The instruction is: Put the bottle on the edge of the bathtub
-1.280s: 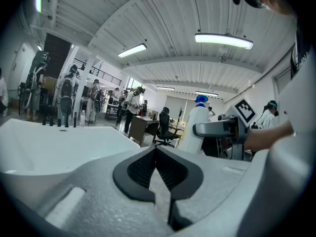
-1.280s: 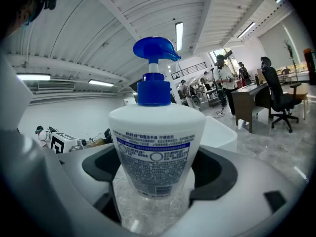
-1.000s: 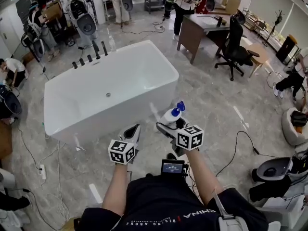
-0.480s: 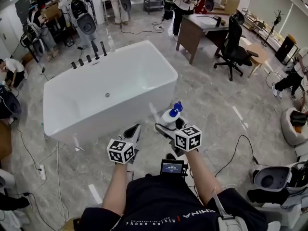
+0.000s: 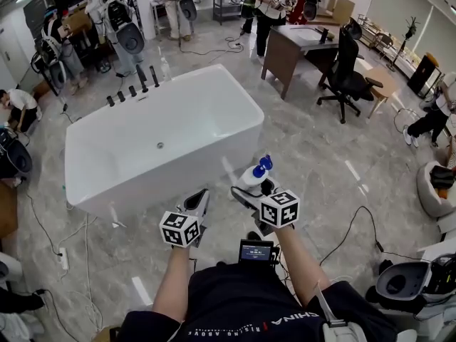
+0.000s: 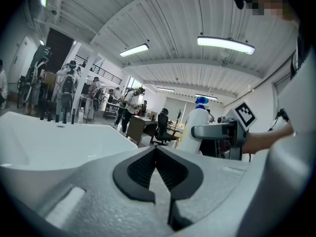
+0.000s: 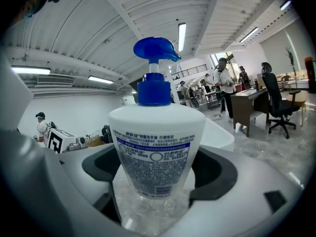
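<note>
My right gripper (image 5: 247,189) has its jaws spread wide and clamped on the lower body of the white bottle (image 7: 156,147), which stands upright between them with its blue pump (image 7: 155,49) on top. I hold it over the floor (image 5: 320,155) just off the near right corner of the bathtub (image 5: 235,77). It seems clear of the rim, though the steep head view makes that gap hard to judge. My left gripper (image 6: 157,168) sits beside the right one, its jaws pressed together on nothing.

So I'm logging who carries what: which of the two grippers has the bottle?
The right gripper: its jaws clamp the white bottle with the blue pump. The left gripper is shut on nothing.
</note>
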Tool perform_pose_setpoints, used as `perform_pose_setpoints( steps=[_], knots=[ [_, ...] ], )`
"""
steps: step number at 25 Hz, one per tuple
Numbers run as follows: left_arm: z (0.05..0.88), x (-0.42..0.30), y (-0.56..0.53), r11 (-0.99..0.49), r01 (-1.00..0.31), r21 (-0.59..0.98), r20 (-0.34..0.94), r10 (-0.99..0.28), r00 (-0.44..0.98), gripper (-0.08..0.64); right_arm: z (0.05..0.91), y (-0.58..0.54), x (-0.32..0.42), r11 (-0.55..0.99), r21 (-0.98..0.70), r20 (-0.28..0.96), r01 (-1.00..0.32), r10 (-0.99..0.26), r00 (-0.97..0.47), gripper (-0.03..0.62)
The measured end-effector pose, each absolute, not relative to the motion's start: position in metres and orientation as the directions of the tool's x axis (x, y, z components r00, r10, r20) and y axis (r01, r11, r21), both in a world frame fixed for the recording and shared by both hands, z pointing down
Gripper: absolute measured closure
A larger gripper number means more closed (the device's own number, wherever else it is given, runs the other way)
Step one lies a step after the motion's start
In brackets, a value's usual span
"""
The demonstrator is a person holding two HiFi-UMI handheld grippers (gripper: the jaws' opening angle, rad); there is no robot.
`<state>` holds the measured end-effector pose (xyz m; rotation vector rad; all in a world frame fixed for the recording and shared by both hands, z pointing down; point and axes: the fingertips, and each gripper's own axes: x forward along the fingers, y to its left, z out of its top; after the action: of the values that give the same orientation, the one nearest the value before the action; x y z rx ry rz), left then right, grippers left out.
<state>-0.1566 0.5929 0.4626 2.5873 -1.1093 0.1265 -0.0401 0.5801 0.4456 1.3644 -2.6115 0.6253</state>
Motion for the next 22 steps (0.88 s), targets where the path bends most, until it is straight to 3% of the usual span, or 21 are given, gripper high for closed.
perform_pose_setpoints(
  steps=[12,22],
  knots=[
    [0.485,-0.116,0.571,-0.668,-0.677,0.310,0.235,-0.636,0.735,0.551,0.464,0.563,-0.005,0.458,-0.334,0.333,-0.824,-0.760,-0.558,0.140],
    [0.496,-0.080,0.478,-0.656,-0.693,0.300,0.309,-0.621,0.721,0.551,0.474,0.464,0.023,0.467,-0.376,0.336,-0.800,-0.736,-0.588,0.140]
  ],
)
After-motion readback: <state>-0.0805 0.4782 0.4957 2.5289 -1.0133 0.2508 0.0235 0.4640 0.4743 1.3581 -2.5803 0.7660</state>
